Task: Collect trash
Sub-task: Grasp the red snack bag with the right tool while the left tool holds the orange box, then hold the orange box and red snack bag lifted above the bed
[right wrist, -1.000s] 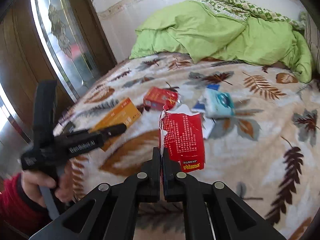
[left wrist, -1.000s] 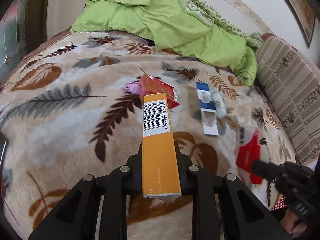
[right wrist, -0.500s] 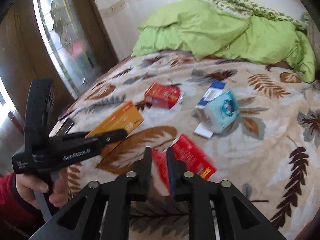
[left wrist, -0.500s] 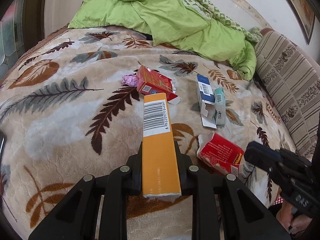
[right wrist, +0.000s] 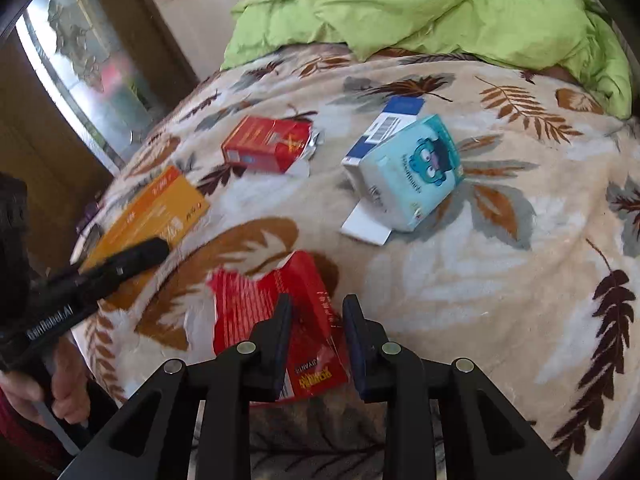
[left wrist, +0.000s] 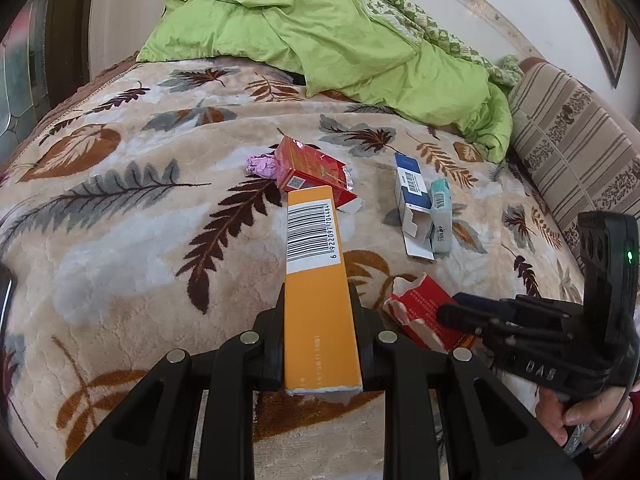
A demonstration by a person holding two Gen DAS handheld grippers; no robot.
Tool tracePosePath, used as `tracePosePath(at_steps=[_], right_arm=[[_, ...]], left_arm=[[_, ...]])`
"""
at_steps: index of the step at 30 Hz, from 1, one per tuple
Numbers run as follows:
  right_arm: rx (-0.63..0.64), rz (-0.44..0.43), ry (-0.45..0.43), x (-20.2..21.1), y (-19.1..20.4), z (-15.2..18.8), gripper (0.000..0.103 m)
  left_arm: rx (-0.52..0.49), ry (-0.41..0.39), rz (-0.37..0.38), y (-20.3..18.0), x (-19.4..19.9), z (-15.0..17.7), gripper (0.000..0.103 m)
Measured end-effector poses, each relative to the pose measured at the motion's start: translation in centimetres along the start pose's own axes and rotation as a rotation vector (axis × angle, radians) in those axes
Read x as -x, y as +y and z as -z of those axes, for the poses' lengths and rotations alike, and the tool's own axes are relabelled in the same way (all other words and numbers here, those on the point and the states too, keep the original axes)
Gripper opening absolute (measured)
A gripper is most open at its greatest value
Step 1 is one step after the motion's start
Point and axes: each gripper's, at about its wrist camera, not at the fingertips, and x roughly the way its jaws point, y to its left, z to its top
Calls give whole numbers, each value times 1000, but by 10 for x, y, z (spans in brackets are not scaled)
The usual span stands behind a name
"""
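Torn red carton (right wrist: 276, 320) now lies released beneath the spread right tool (right wrist: 318, 344); left tool (left wrist: 320, 344) still clamps the orange box (left wrist: 318, 280).

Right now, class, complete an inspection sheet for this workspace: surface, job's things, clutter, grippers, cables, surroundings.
Surface: leaf-print blanket on a bed.
Job's things: orange box; torn red pack; red box; blue box touching the teal pack; pink wrapper.
Clutter: green quilt.
Grippers: left gripper shut on orange box; right gripper open over the torn red pack.
Cables: nothing seen.
Surroundings: striped cushion, glass door.
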Motion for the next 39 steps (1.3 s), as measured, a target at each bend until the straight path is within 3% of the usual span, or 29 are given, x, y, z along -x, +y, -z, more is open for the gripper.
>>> tracePosePath(at_steps=[5,12,13,15,21,28,39], right_arm=[[66,-16,33,-2,10,8,29],[63,-9,38,-8,13,9,34],[67,-14,35,-7,14,10,33],[52,-48,29,-5,13,10,20],[1,-40,-86,21,9,10,10],[-49,46,-260,55,-2,8,10],[-79,88,-304,67,-14,3,10]], left_arm=[[-4,-5,-2,1,2,1,22],[-15,-5,-6,-1,1,1,22],[-16,-4,-6,-2,1,1,22],[-17,-5,-7,-2,2,1,22],[-32,-23,-3,-8,3,1,22],[-58,-76,-28,-21,7,-3,22],[-128,-130,-145,-40,1,-8,22]])
